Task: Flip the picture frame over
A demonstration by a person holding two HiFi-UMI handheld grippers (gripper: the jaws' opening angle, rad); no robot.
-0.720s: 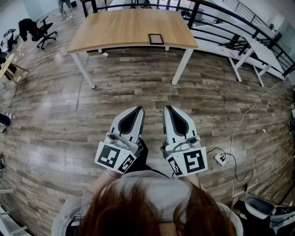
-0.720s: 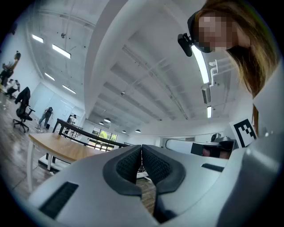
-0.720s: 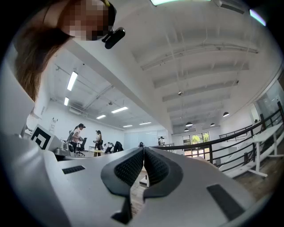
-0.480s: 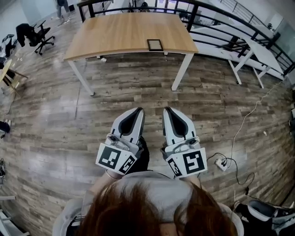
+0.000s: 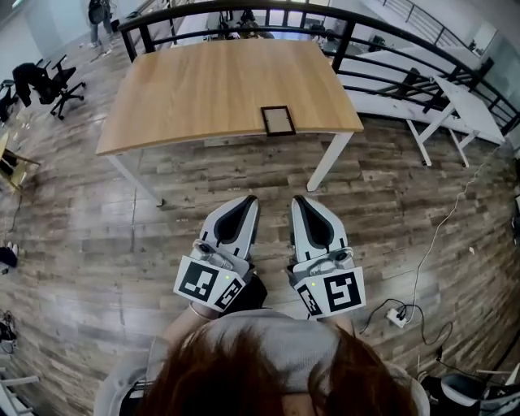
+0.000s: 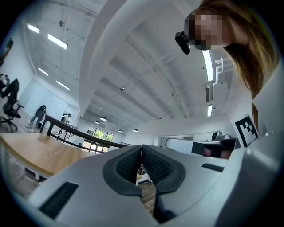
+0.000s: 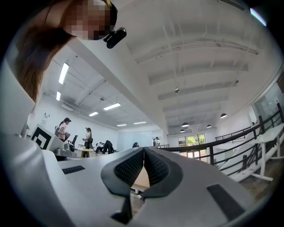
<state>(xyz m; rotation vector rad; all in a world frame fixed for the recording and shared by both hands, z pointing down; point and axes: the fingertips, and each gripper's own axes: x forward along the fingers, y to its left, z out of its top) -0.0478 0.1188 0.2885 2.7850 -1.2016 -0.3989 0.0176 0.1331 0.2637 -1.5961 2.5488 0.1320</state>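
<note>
A small dark picture frame (image 5: 278, 120) lies flat near the front edge of the wooden table (image 5: 203, 89), towards its right side. Both grippers are held side by side close to my body, well short of the table and pointing slightly upward. In the head view my left gripper (image 5: 248, 200) has its jaws together with nothing between them. My right gripper (image 5: 297, 200) is likewise shut and empty. The left gripper (image 6: 141, 147) and the right gripper (image 7: 144, 150) each show tips touching in their own views, which look mostly at the ceiling.
Wood-plank floor lies between me and the table. A black railing (image 5: 366, 24) runs behind the table. A white folding table (image 5: 451, 97) stands at the right. Office chairs (image 5: 49, 81) stand far left. A power strip with cables (image 5: 398, 317) lies on the floor at the right.
The table and the picture frame have come closer and lower in the head view. The two grippers keep their place in front of my body, still shut.
</note>
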